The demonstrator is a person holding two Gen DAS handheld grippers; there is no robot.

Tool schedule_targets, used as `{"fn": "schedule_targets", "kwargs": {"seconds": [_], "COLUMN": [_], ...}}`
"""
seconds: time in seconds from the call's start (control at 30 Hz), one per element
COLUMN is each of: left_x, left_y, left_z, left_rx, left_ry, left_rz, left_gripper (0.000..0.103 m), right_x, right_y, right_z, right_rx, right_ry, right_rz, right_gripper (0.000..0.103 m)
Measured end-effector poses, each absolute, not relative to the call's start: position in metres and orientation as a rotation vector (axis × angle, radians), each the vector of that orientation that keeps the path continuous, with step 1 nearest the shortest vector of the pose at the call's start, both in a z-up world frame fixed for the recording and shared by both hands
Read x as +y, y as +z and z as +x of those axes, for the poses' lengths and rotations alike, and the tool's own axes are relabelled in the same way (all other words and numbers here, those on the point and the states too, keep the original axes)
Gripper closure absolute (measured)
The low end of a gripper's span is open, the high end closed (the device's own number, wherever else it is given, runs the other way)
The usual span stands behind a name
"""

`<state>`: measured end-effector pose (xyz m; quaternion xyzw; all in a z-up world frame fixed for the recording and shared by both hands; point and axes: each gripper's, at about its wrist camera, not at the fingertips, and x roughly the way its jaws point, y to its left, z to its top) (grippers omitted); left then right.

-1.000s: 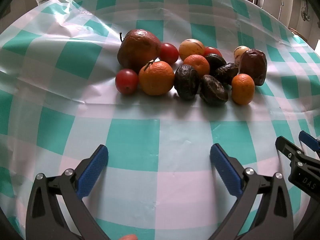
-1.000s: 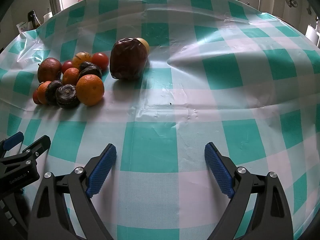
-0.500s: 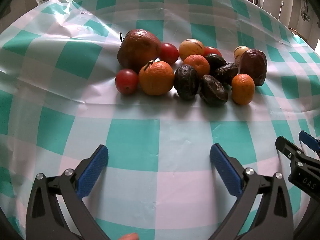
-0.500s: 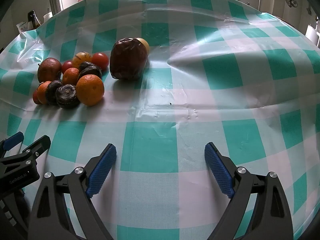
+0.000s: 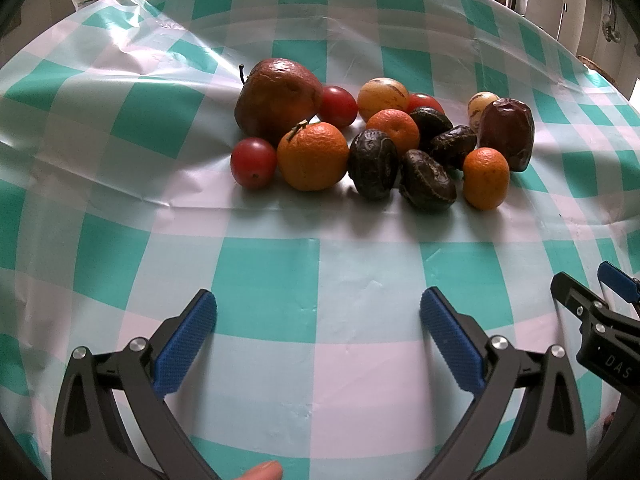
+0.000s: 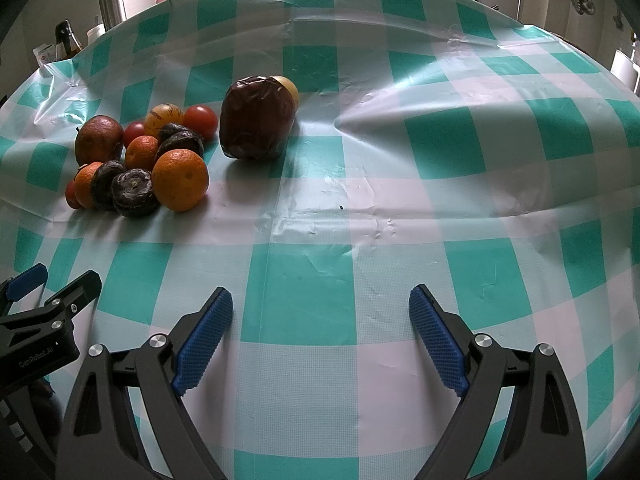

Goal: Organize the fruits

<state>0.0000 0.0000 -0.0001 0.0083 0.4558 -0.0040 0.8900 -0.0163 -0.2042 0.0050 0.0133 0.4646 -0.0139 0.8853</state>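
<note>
A heap of fruit lies on the checked tablecloth. In the left wrist view I see a brown pear, a large orange, red tomatoes, dark wrinkled fruits, a small orange and a big dark-red wrinkled fruit. My left gripper is open, well short of the heap. In the right wrist view the dark-red fruit sits ahead and left, the heap further left. My right gripper is open and holds nothing.
The right gripper's tips show at the right edge of the left wrist view. A metal flask and a bottle stand beyond the table's far left. The cloth is wrinkled in places.
</note>
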Motion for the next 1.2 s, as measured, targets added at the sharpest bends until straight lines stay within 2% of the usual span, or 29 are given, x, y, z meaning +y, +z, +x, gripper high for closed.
{"fn": "schedule_targets", "kwargs": {"seconds": [0.73,0.93,1.13,1.2], "left_x": [0.001,0.032,0.073,0.080], "left_y": [0.000,0.001,0.005,0.006], "left_z": [0.000,-0.011,-0.015,-0.014], "left_rx": [0.965,0.965,0.942,0.937], "left_ry": [-0.059,-0.126,-0.121,-0.126], "left_rz": [0.043,0.032,-0.062,-0.076], "left_gripper": [0.001,0.001,0.002,0.002], "right_x": [-0.203,-0.188,-0.145,-0.140], "right_y": [0.003,0.005,0.007,0.008], "right_z": [-0.016,-0.009,0.016,0.028], "right_rx": [0.966,0.963,0.934,0.929], "right_ry": [-0.036,0.071,0.225,0.262], "right_rz": [0.029,-0.037,-0.150,-0.150], "right_gripper": [0.016,0.016,0.024,0.036]}}
